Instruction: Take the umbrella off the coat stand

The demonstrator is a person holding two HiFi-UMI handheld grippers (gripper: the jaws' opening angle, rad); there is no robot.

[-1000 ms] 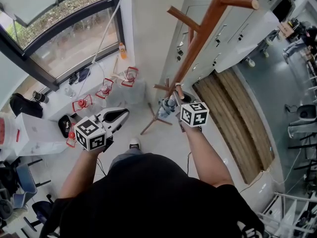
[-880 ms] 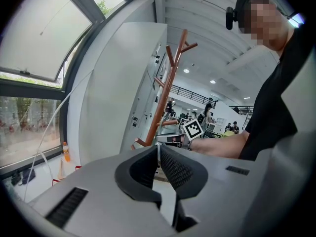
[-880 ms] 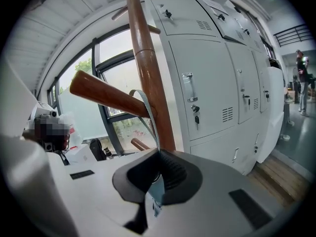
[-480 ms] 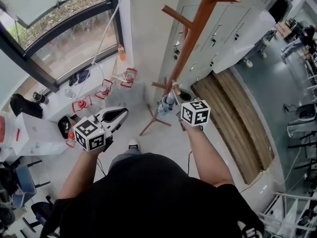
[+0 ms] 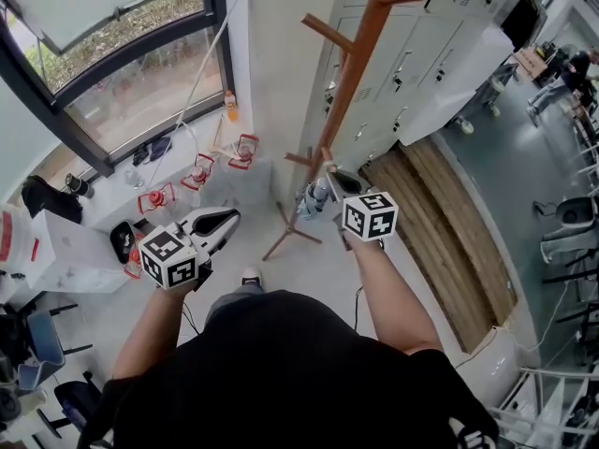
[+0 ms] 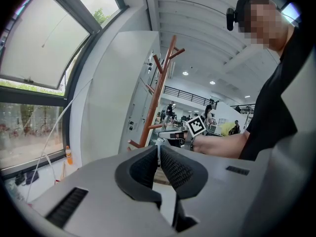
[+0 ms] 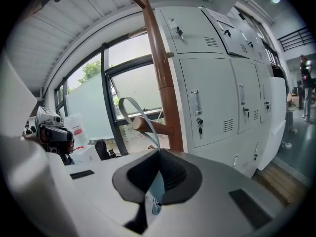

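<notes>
A brown wooden coat stand (image 5: 351, 73) rises in front of me. From one of its low pegs (image 7: 148, 127) a small folded umbrella (image 5: 315, 197) hangs by its pale strap loop (image 7: 129, 107). My right gripper (image 5: 329, 180) is shut on that strap just below the peg, and the loop still circles the peg. Part of the umbrella's body shows under the jaws (image 7: 155, 191). My left gripper (image 5: 232, 216) is off to the left of the stand, shut with nothing in it; the left gripper view shows its pads (image 6: 170, 167) pressed together and the stand (image 6: 157, 95) beyond.
White lockers (image 5: 440, 45) stand behind the coat stand, with a wooden platform (image 5: 440, 223) at their foot. A window sill (image 5: 178, 171) at the left carries red-framed items and an orange bottle (image 5: 230, 99). White boxes (image 5: 65, 246) sit at far left. The stand's feet (image 5: 292, 232) spread below.
Both grippers have lifted slightly. The right one stays shut on the strap, and the loop remains over the peg. The left gripper stays shut and empty.
</notes>
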